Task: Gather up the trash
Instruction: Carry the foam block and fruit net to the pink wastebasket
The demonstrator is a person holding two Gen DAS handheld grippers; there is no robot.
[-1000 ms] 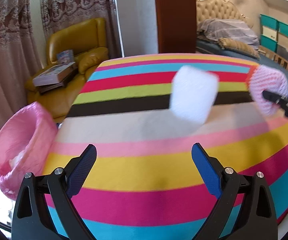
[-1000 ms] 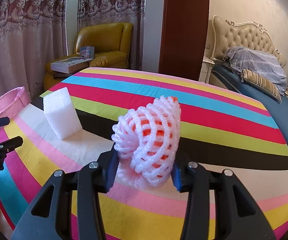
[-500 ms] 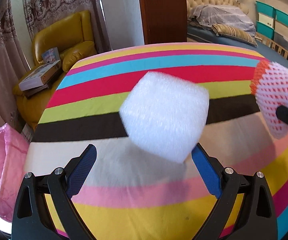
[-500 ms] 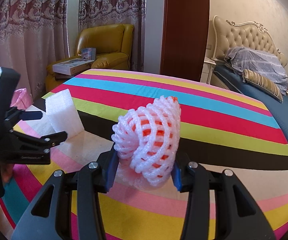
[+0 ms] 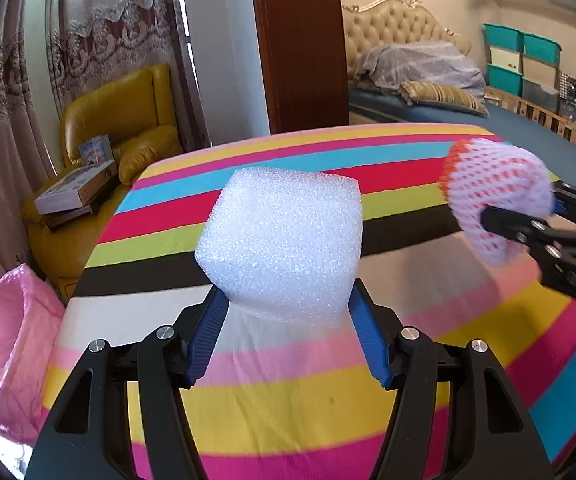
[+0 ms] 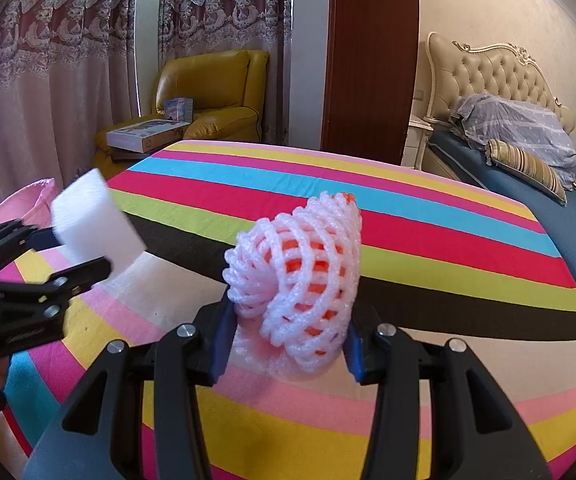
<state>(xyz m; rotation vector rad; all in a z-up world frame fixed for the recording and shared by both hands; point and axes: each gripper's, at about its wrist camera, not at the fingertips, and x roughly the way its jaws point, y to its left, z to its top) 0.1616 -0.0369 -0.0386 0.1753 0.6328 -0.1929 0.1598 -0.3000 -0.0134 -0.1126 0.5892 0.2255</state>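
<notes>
My left gripper is shut on a white foam block and holds it above the striped table. The block also shows in the right wrist view, at the left, in the left gripper. My right gripper is shut on a pink and orange foam fruit net, held just above the table. The net shows in the left wrist view at the right, in the right gripper. A pink trash bag hangs open off the table's left edge.
A yellow armchair with boxes on it stands behind the table, in front of curtains. A brown door panel and a bed lie to the back right. The pink bag's rim shows in the right wrist view.
My left gripper moved forward to the foam block, closed on it and lifted it off the table. The right gripper has kept its hold on the fruit net and barely moved.
</notes>
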